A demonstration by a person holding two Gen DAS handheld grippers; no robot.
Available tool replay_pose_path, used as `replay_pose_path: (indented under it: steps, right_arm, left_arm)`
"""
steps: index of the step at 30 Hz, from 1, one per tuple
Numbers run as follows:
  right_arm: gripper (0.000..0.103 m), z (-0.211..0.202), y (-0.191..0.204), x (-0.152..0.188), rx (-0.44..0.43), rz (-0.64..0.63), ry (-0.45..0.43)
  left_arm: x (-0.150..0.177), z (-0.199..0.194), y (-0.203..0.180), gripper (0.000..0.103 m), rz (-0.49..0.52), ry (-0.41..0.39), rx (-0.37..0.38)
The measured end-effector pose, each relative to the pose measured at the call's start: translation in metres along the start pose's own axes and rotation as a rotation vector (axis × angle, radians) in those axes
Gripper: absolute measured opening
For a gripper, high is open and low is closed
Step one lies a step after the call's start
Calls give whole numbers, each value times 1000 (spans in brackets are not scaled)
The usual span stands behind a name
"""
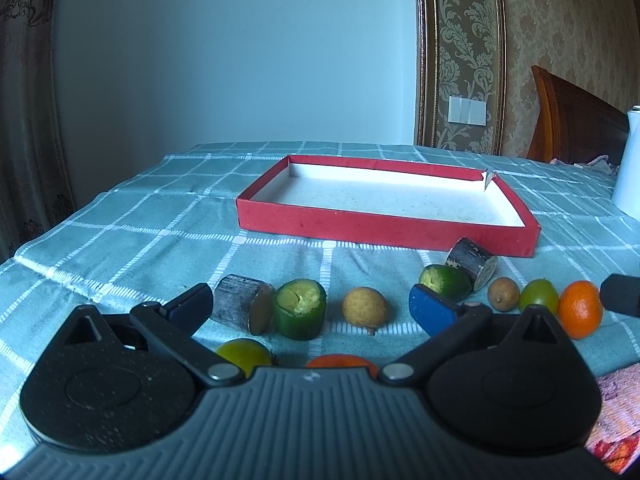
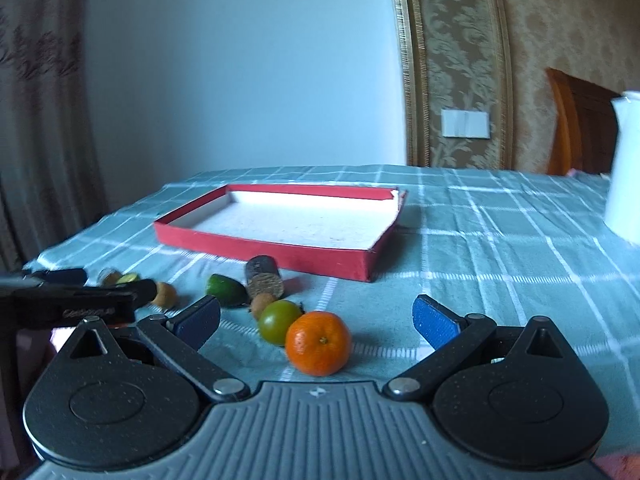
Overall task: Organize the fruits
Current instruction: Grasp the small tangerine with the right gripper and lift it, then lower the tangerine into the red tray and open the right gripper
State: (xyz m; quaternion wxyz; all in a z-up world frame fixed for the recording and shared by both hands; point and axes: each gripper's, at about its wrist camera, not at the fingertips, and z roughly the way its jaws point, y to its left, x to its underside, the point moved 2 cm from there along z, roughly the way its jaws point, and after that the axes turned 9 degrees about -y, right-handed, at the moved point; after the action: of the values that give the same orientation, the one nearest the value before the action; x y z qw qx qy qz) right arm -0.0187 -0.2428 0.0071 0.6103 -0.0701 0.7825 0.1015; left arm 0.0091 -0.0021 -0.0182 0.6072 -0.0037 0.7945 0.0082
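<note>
Both sets of jaws wide open, nothing held. Left gripper (image 1: 310,300) low over the bench (image 1: 120,232); cut green piece (image 1: 301,308) and longan (image 1: 366,306) sit between its jaws, log piece (image 1: 240,306) just beside the left pad, touching the green piece. Right gripper (image 2: 316,316) has the orange (image 2: 319,342) between its jaws, green tomato (image 2: 278,320) touching it on the left. Red tray (image 2: 280,254) empty, well ahead of both; no fruit in it yet.

Risks: closing the left gripper could trap two items, or knock the log piece. The orange is round, likely to roll or squirt out if pinched off-centre, and may nudge the tomato. Left gripper's finger sits close to the right one's left side, so the grippers may clash. Tray wall is low; a careless drop could bounce fruit out.
</note>
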Motion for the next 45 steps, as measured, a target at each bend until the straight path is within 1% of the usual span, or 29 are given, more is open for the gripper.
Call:
replay_pose_path:
  steps: [2, 3, 4, 5, 6, 7, 8, 12, 13, 14, 15, 16, 21, 23, 27, 30, 33, 36, 39, 42, 43, 45]
  right_arm:
    - [102, 2, 4, -1, -13, -37, 17]
    - [100, 5, 5, -1, -17, -54, 28]
    - [93, 7, 6, 0, -19, -70, 43]
    - [83, 11, 7, 0, -21, -81, 59]
    - [79, 15, 7, 1, -24, -87, 80]
    - [70, 19, 6, 2, -26, -88, 99]
    - [68, 22, 5, 4, -26, -89, 117]
    - [68, 33, 3, 9, -16, -93, 168]
    - [64, 35, 3, 10, -17, -95, 173]
    - [53, 36, 2, 11, -21, -97, 182]
    - [46, 38, 1, 12, -22, -94, 194]
    - [43, 38, 0, 13, -26, -81, 201]
    - [42, 33, -1, 10, -30, -61, 199]
    - [42, 28, 0, 3, -38, -54, 176]
    - [42, 29, -2, -29, -25, -50, 98]
    - [42, 53, -7, -51, -17, -46, 80]
    - [42, 89, -12, -59, -7, -35, 107]
    - [42, 122, -17, -57, 22, -41, 145]
    - [42, 145, -21, -51, 44, -39, 173]
    - [43, 157, -26, -46, 71, -28, 186]
    - [46, 160, -28, -44, 73, -22, 197]
    - [57, 161, -28, -44, 62, -8, 196]
  left_arm:
    - [0, 0, 1, 103, -6, 1, 0]
    - [0, 0, 1, 103, -8, 1, 0]
    - [0, 0, 1, 103, -11, 2, -1]
    - [0, 0, 2, 103, -13, 3, -1]
    - [0, 0, 2, 103, -15, 3, -1]
    - [0, 0, 2, 103, -16, 4, -1]
    - [0, 0, 2, 103, -16, 3, -1]
    - [0, 0, 2, 103, -16, 4, -1]
    - [0, 0, 2, 103, -17, 4, 0]
    - [0, 0, 3, 103, -19, 4, 0]
    - [0, 0, 3, 103, -21, 5, -1]
    - [0, 0, 3, 103, -23, 6, 0]
    - [0, 0, 4, 103, -29, 11, 2]
    - [0, 0, 4, 103, -30, 10, 3]
    - [0, 0, 3, 103, -28, 11, 4]
    - [1, 0, 3, 103, -26, 13, 1]
    - [1, 1, 3, 103, -29, 19, -1]
    - [1, 2, 4, 103, -33, 23, 2]
    - [1, 2, 5, 103, -34, 27, 8]
    - [1, 3, 5, 103, -33, 30, 12]
    - [1, 3, 5, 103, -34, 32, 14]
    - [1, 4, 5, 103, -35, 35, 17]
